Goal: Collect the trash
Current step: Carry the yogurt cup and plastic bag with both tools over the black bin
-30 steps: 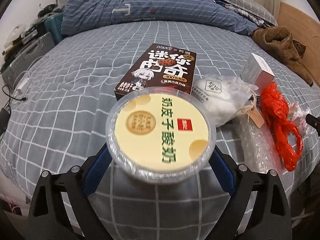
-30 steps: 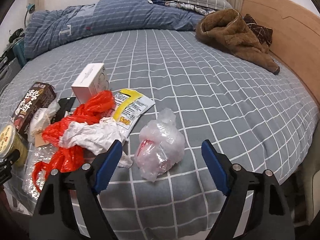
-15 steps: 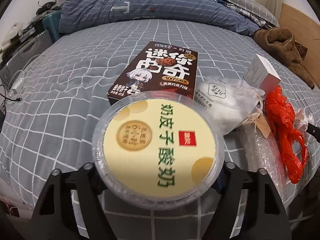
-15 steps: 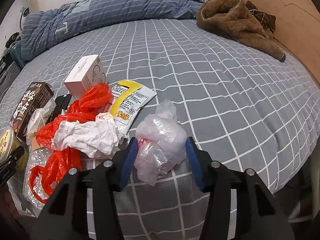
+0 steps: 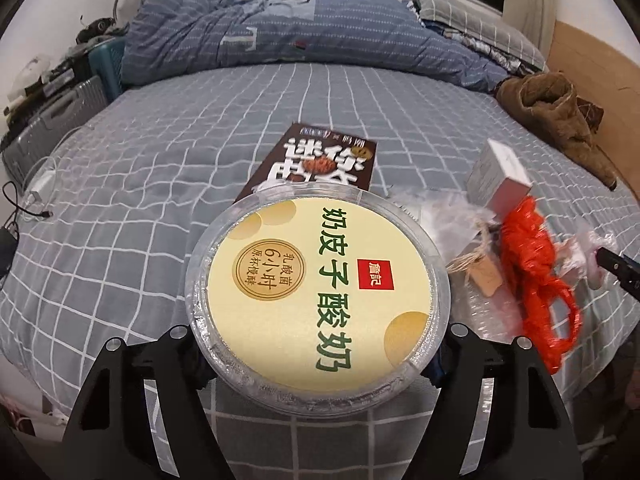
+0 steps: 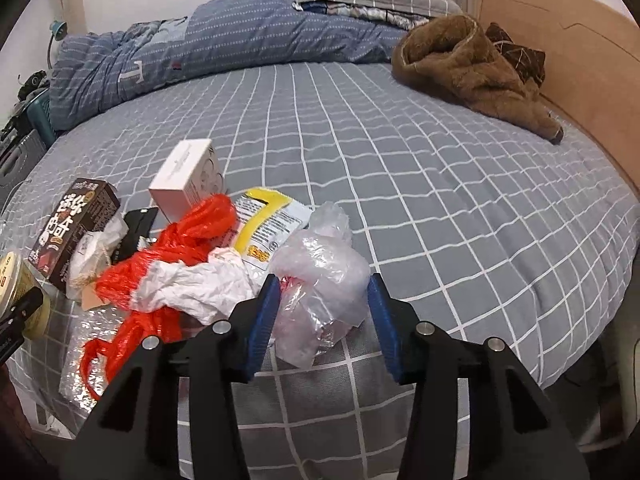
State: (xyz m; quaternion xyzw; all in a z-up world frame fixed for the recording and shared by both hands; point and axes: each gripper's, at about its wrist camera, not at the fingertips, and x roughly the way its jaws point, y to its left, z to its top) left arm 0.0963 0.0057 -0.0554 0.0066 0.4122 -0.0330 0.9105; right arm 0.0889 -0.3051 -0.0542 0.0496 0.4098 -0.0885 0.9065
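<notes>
- Counting trash on the grey checked bed: one yogurt tub, one clear plastic bag, one red plastic bag, one crumpled white paper, one yellow snack wrapper, one brown snack box, one white box, one sheet of bubble wrap.
- Left tongs: clamped on the yogurt tub, one pad on each side under its rim; tub fills the near view, lid up.
- Right tongs: narrowed around the clear plastic bag; both blue pads press its sides, bag sits on the bed near the front edge.
- Red plastic bag lies left of the clear bag, with the crumpled white paper on top of it.
- Yellow snack wrapper flat behind the clear bag, touching it.
- White box just behind the red bag; brown snack box further left.
- Bubble wrap under the red bag, at the bed's edge.
- One brown garment far back, well apart from the trash.
</notes>
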